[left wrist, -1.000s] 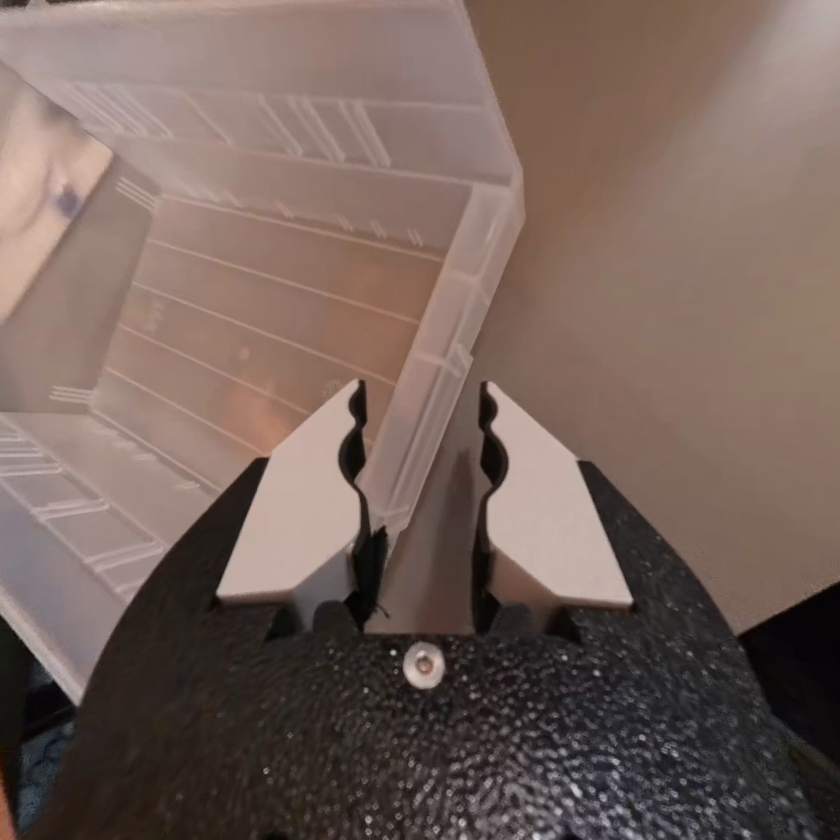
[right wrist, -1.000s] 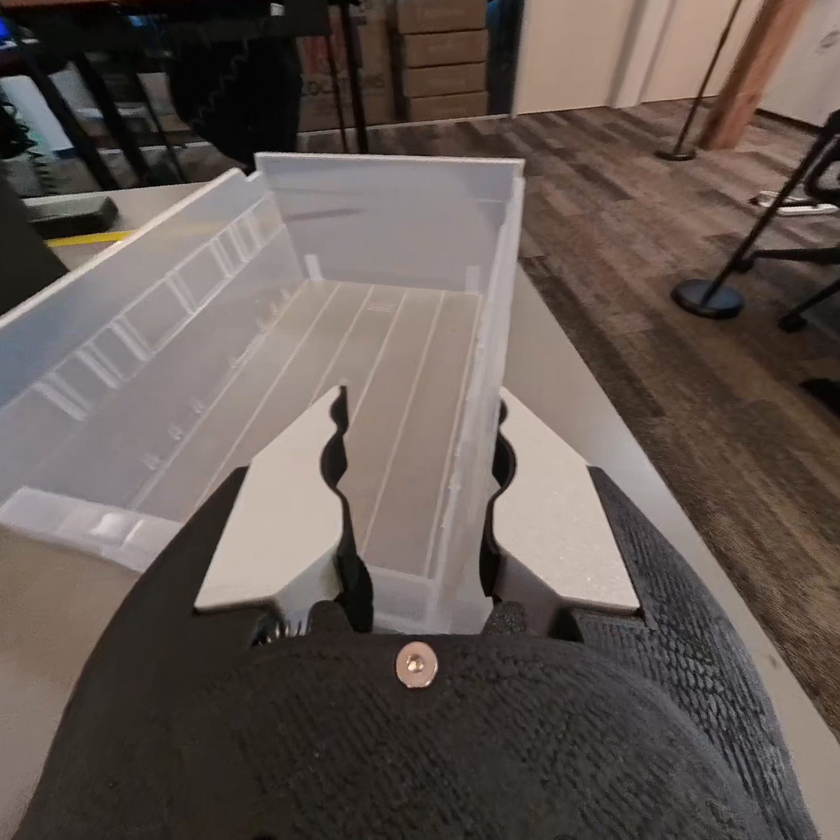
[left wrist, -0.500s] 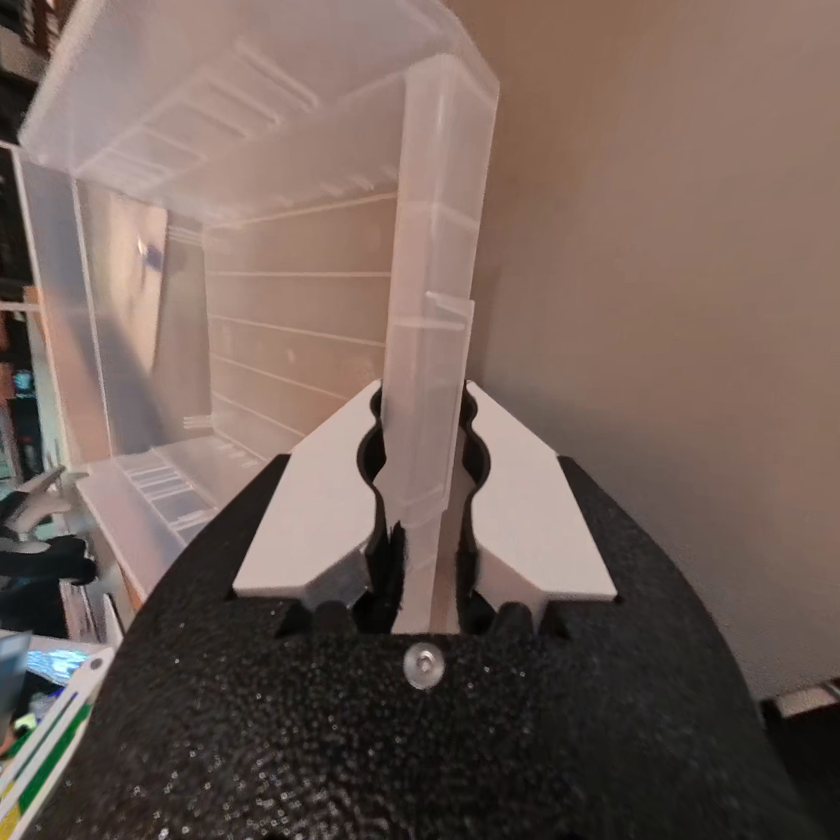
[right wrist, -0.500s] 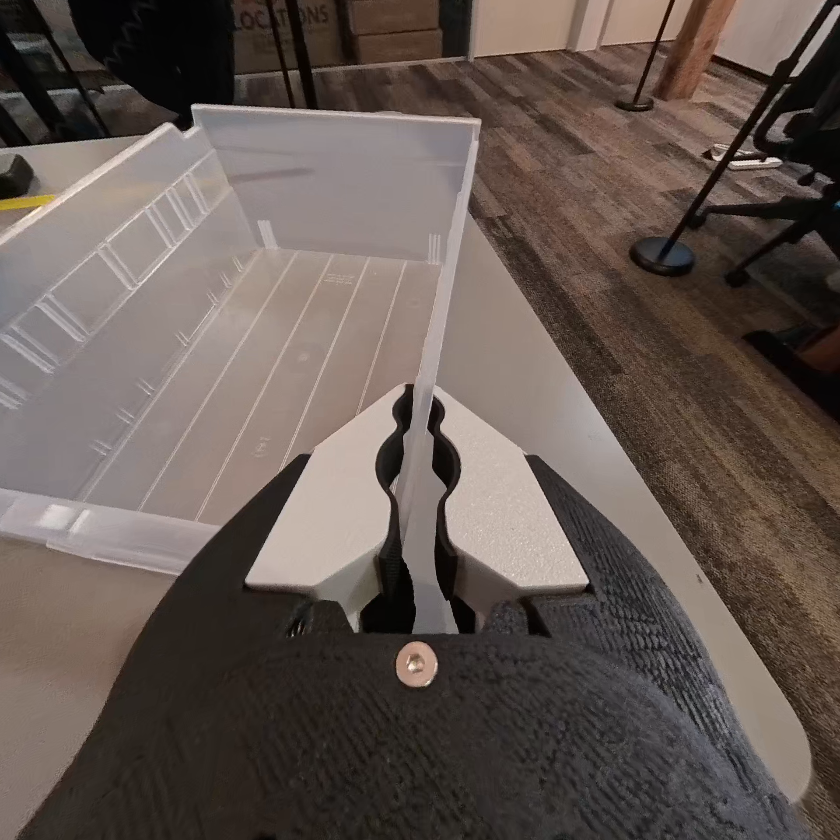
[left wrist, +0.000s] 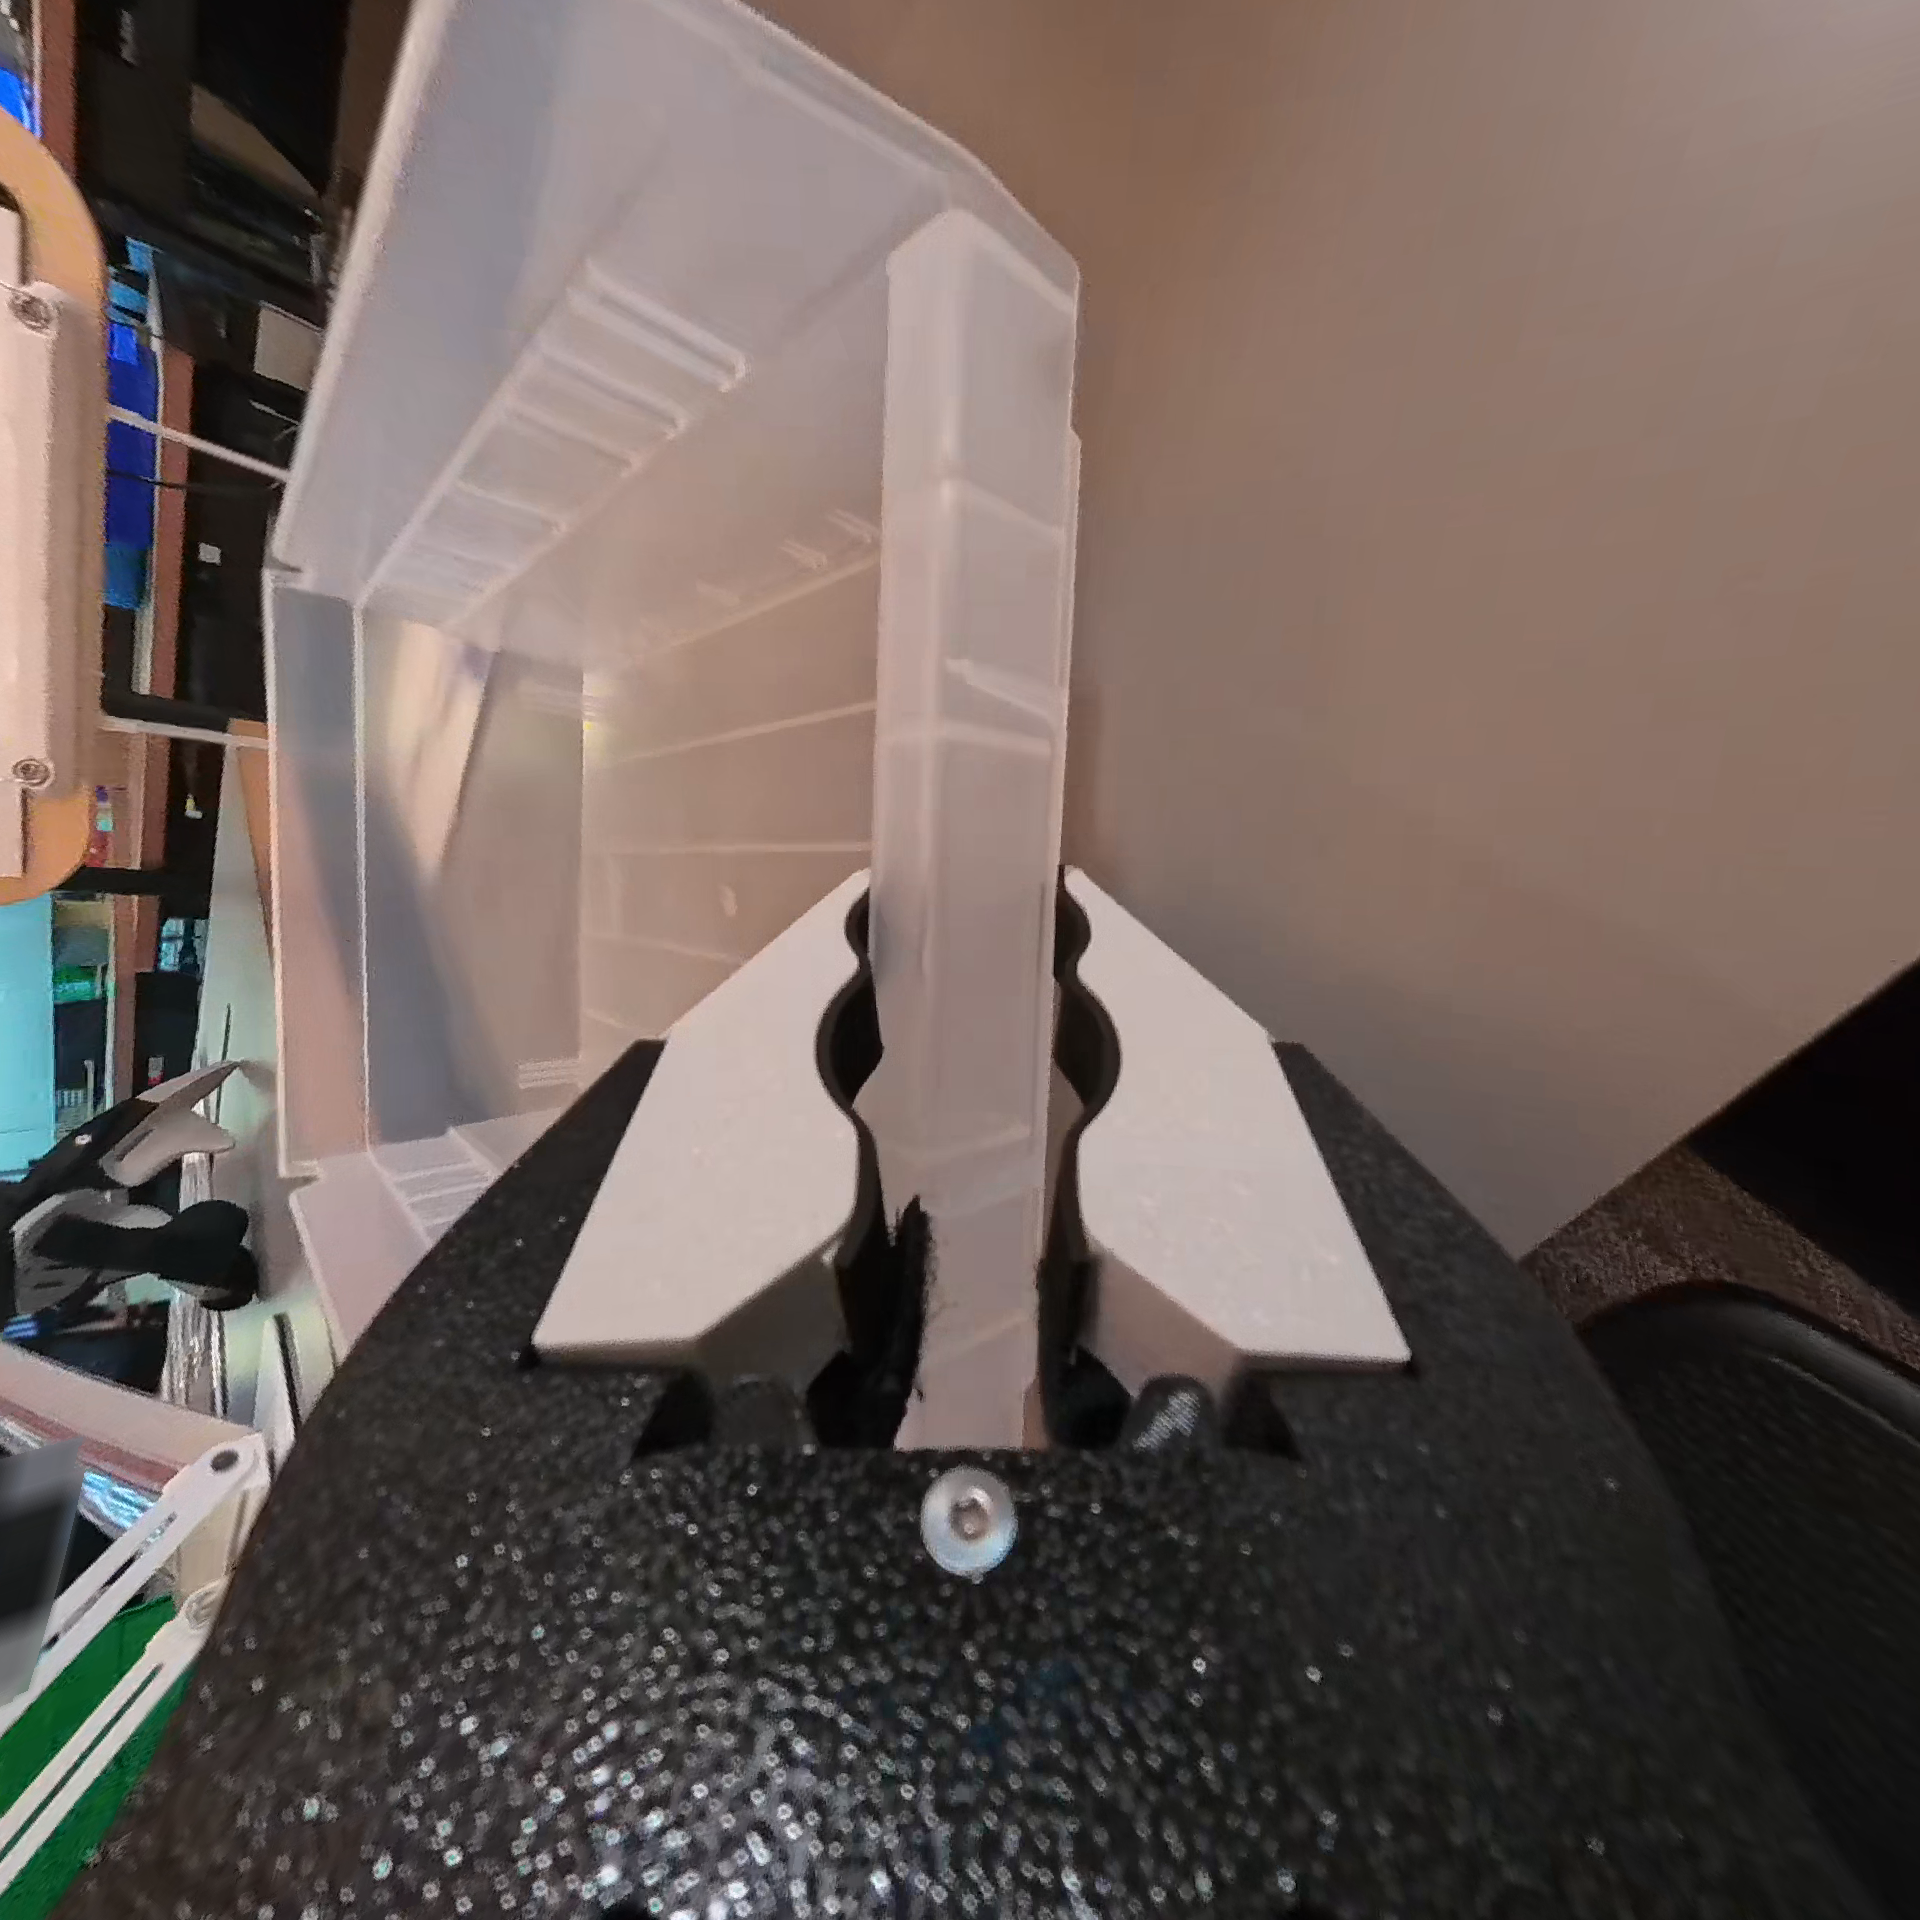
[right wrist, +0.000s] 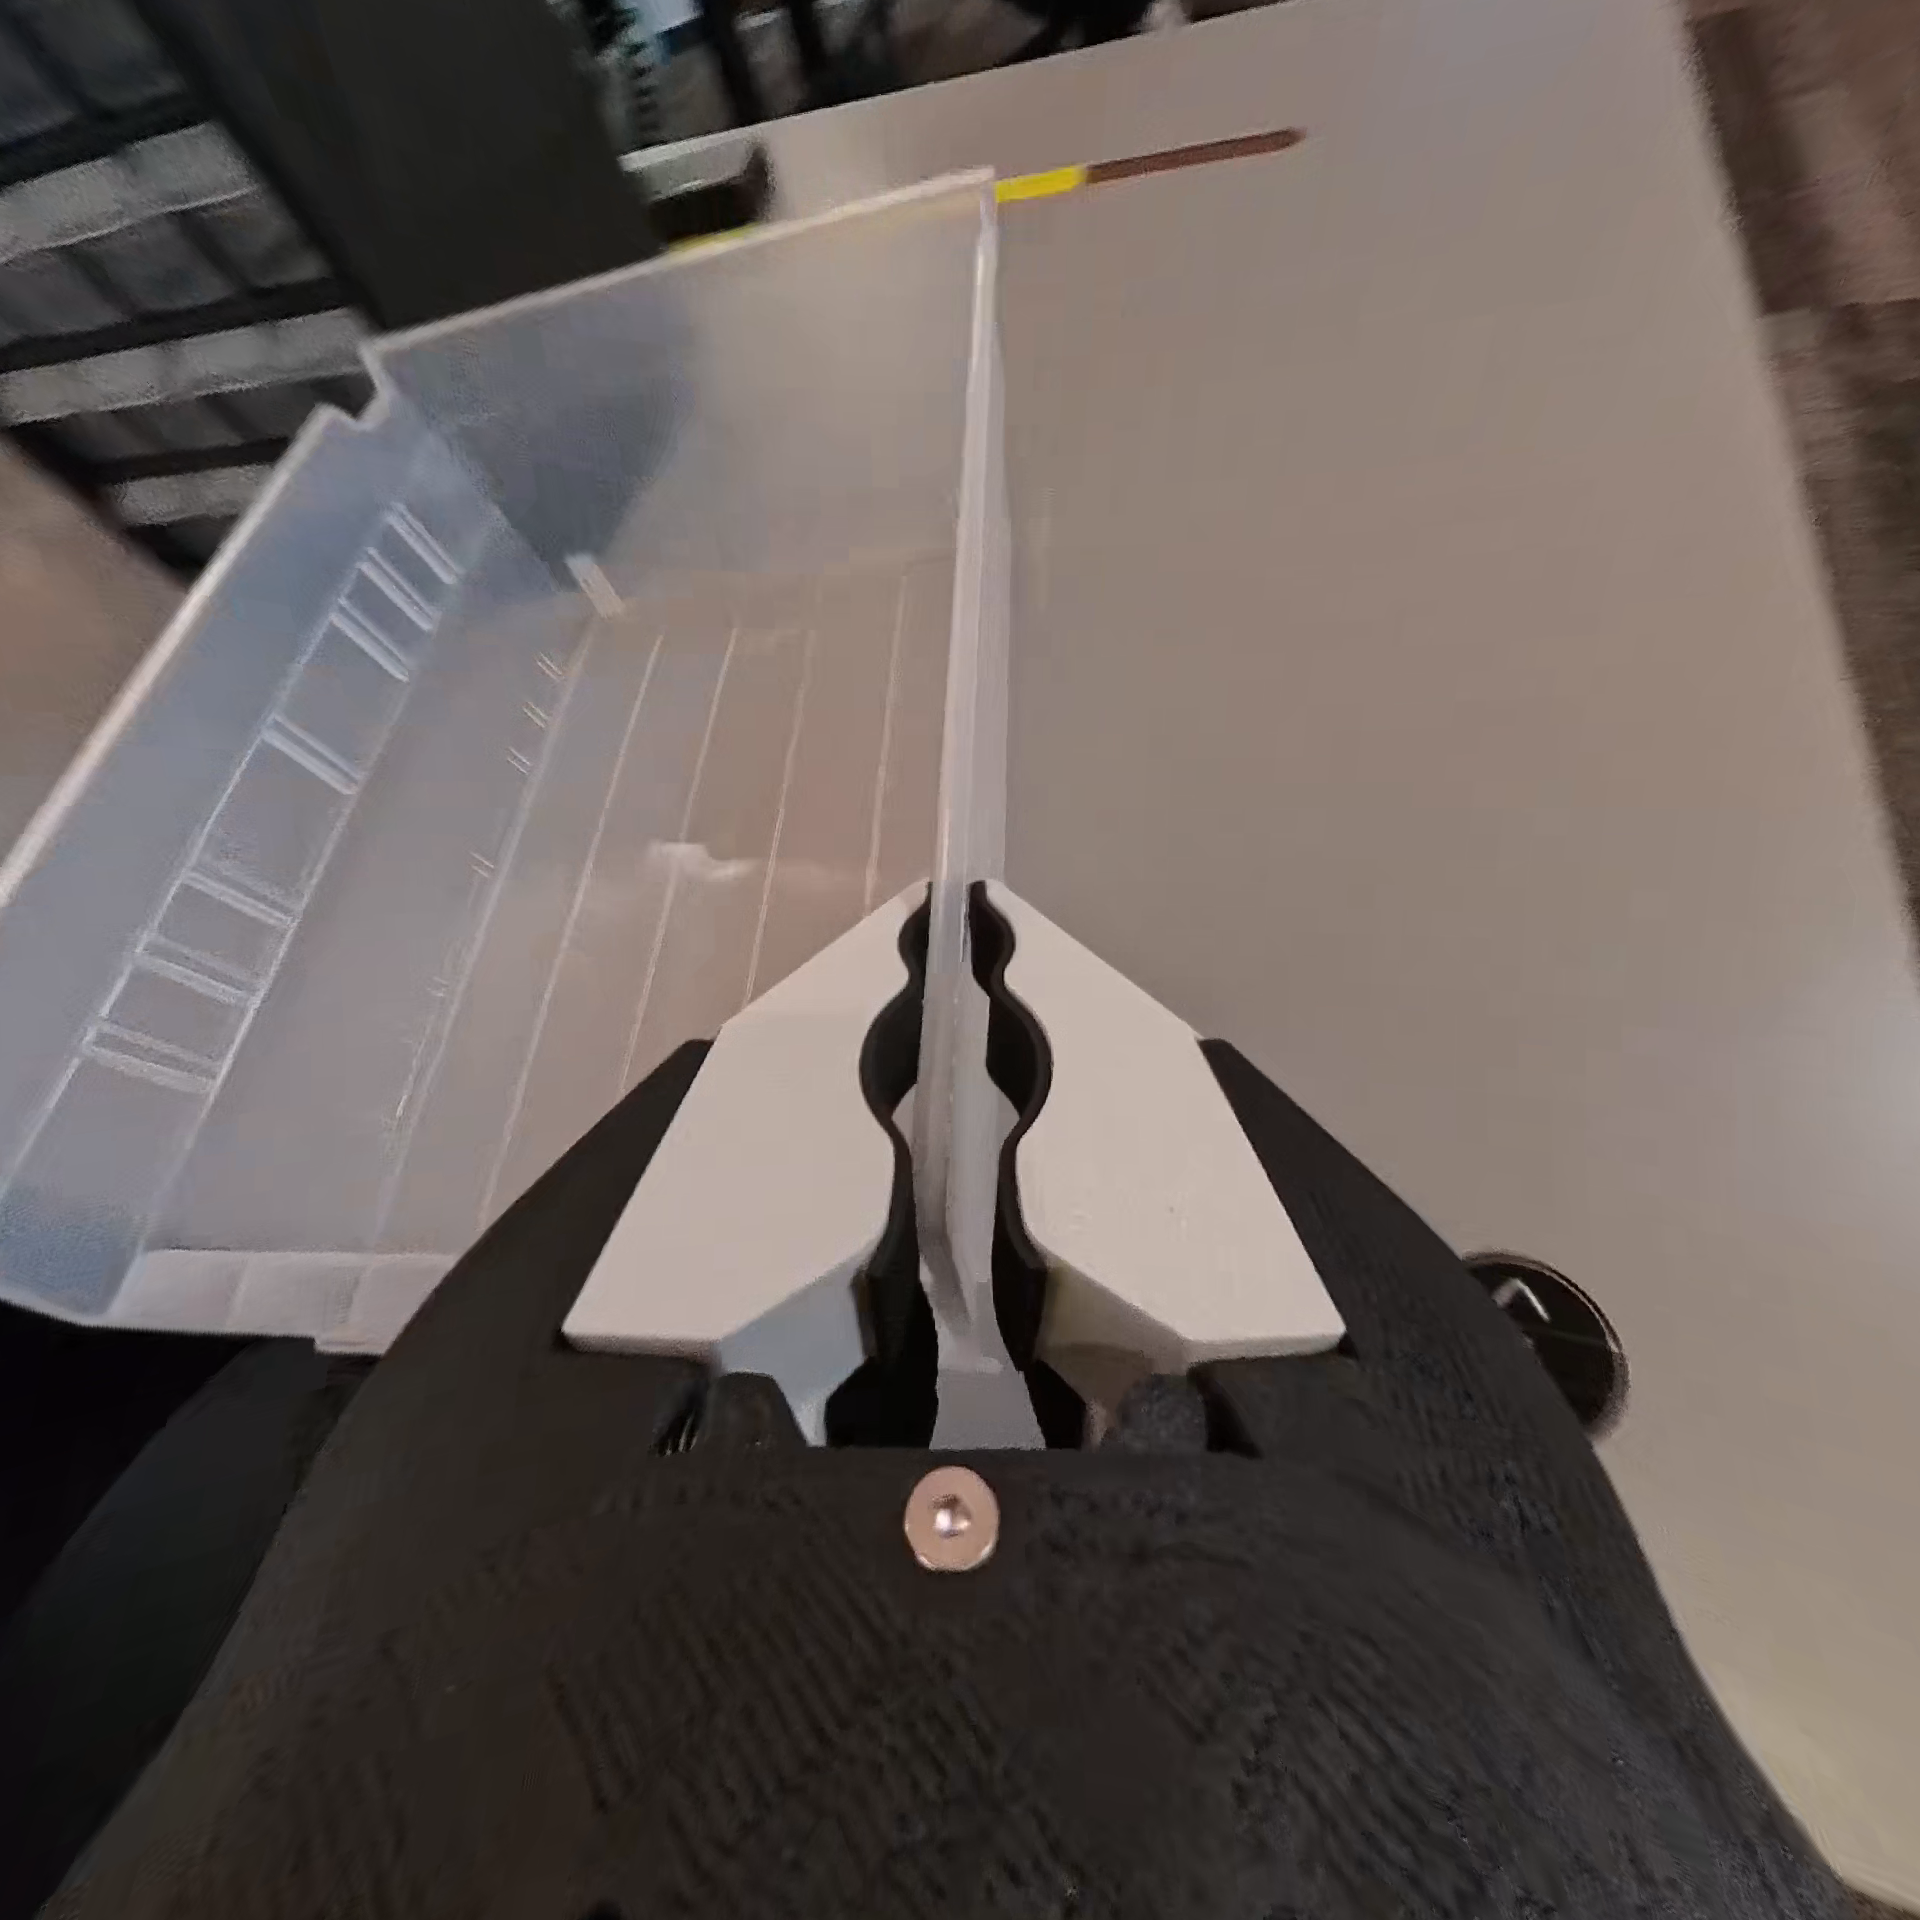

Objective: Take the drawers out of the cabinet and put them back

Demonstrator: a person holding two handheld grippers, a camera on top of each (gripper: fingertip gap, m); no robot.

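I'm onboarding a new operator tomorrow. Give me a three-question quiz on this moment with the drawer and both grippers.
1. True or false: the left gripper is open and clear of the translucent drawer.
2. What does the right gripper clamp?
A. the drawer's thin side wall
B. a yellow strip
C. nothing
3. Fill in: nothing shows inside the drawer, so it looks ____.

Key
1. False: its jaws are shut on a thick ribbed edge of the drawer.
2. A: the thin wall runs straight between the fingers.
3. empty
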